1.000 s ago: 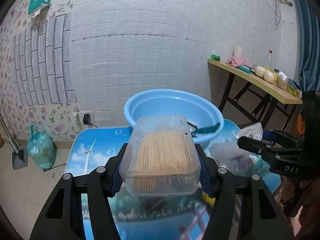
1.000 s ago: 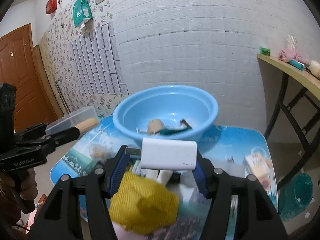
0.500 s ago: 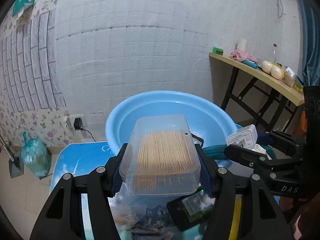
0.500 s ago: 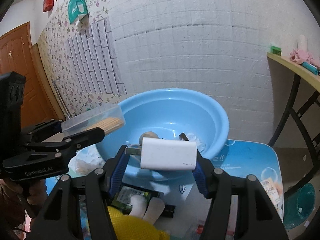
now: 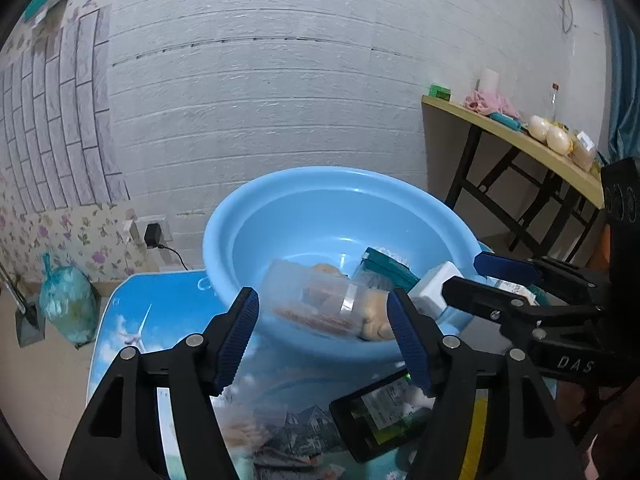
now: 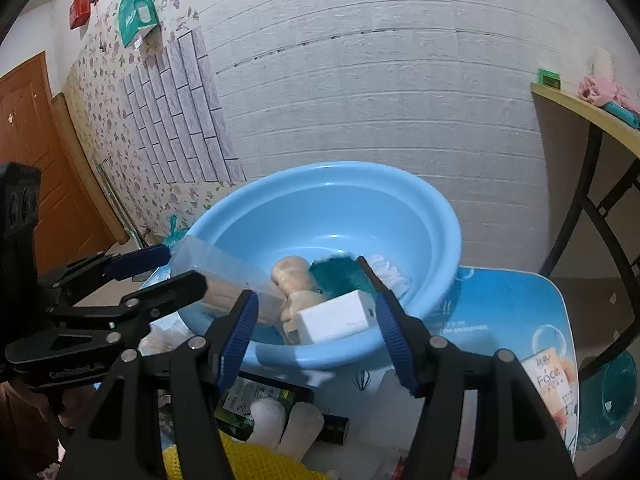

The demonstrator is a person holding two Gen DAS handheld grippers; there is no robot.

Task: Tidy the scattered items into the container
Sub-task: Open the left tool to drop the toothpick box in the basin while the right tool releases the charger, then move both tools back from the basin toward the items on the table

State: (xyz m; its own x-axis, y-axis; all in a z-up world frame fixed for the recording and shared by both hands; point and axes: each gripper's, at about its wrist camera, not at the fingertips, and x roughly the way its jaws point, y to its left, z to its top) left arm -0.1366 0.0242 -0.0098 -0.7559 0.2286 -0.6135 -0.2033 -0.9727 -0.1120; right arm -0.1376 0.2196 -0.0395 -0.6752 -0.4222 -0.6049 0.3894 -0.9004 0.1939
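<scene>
The blue basin (image 5: 280, 208) (image 6: 400, 200) stands at the back of the blue table. My left gripper (image 5: 322, 328) is open at the basin's near rim; the clear toothpick box (image 5: 316, 304) (image 6: 224, 276) is loose between the jaws, blurred and tipping into the basin. My right gripper (image 6: 314, 326) is open too; the white charger block (image 6: 336, 316) (image 5: 430, 290) sits tilted between the jaws over the basin rim, free of the pads. A beige toy (image 6: 292, 276) and a teal item (image 6: 340, 276) lie inside the basin.
A black phone-like pack (image 5: 380, 412) (image 6: 260, 396), a yellow knit item with a white plush (image 6: 280, 428) and a small carton (image 6: 554, 380) lie on the table. A wooden side table (image 5: 520, 144) stands right; a bag (image 5: 68, 308) is on the floor at left.
Both grippers moved forward to the basin and opened. The toothpick box and the white charger have been let go and are dropping into the basin.
</scene>
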